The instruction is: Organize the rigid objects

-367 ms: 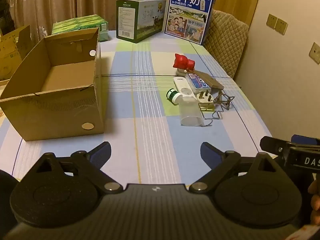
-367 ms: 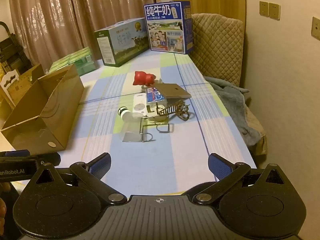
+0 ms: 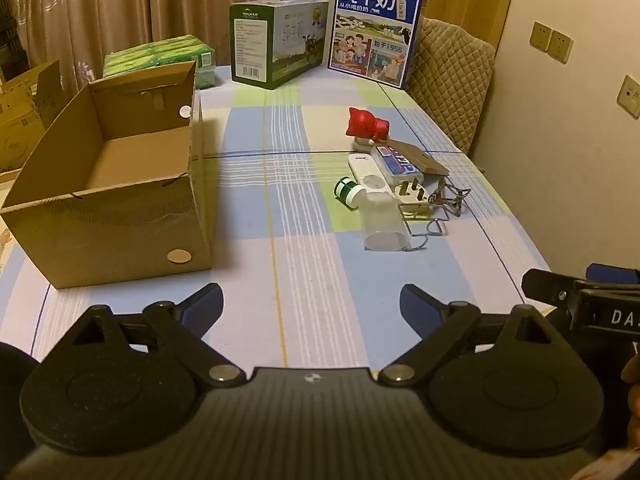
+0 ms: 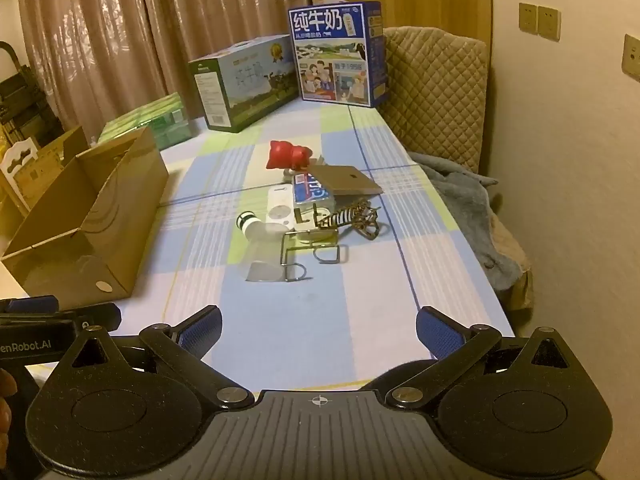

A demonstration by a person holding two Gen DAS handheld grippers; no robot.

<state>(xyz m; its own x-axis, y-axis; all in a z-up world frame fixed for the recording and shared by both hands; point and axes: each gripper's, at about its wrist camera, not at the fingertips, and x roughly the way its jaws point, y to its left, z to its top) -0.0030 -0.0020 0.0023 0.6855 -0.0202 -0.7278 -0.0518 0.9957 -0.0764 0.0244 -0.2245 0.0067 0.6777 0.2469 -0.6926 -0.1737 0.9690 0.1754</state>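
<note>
Both the right gripper (image 4: 319,334) and the left gripper (image 3: 311,307) were held wide open and empty. Far ahead lay the clear plastic bottle (image 4: 259,247) amid clutter, judged light, slippery, best grasped across its body.

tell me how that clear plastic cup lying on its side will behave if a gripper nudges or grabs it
The clear cup lies on its side on the tablecloth, so a nudge would probably roll it. It looks thin and empty, likely light and apt to flex under a hard squeeze. A wire rack sits against it and may get dragged along.
</note>
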